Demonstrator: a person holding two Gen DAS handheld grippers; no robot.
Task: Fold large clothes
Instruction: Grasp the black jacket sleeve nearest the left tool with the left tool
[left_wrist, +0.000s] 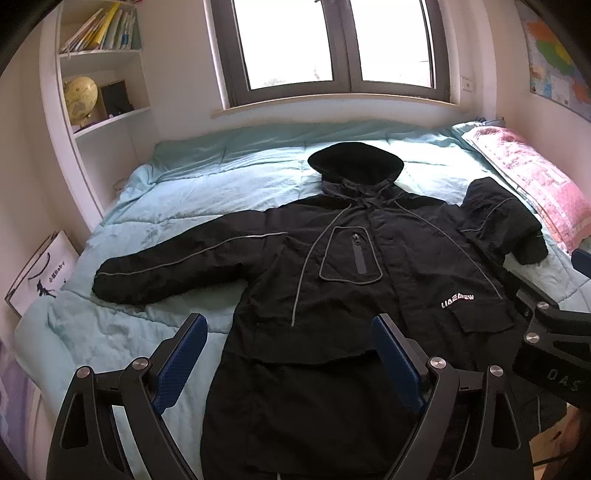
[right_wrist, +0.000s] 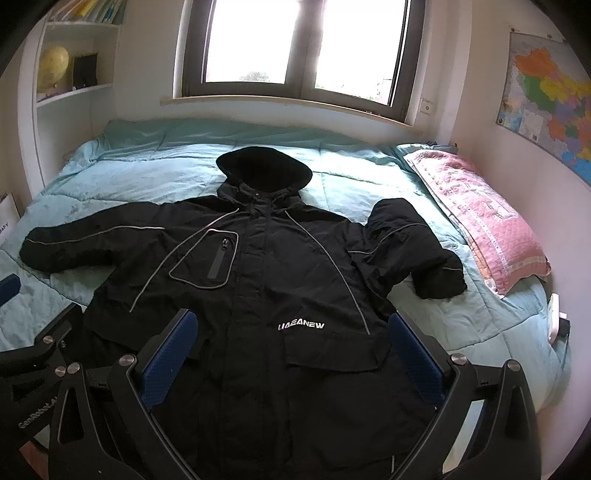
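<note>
Your black hooded jacket (left_wrist: 369, 266) lies front-up, spread flat on the light-blue quilt (left_wrist: 207, 184) that covers the bed, its hood (left_wrist: 354, 158) toward the window (left_wrist: 332, 48) and its hem toward you. Seen from your side, the left sleeve (left_wrist: 177, 266) stretches straight out across the quilt, while the right sleeve (left_wrist: 506, 221) is bent, its cuff lying just beside the pink pillow (left_wrist: 535, 184). On the chest you have a grey-piped zip pocket (left_wrist: 354, 254) and, below it toward the pillow side, white lettering (left_wrist: 458, 301).

Your left gripper (left_wrist: 291, 343) hangs above the lower part of the jacket with its blue-padded fingers (left_wrist: 184, 354) spread wide, nothing between them. Your right gripper (right_wrist: 295, 347) hovers beside it over the same lower area, fingers (right_wrist: 417, 354) likewise wide apart and holding nothing.

Beyond the straight sleeve, a wall shelf (left_wrist: 107, 118) carries a globe (left_wrist: 79, 98) and books (left_wrist: 99, 29). Above the pillow, a coloured map (right_wrist: 550, 96) hangs on the wall.
</note>
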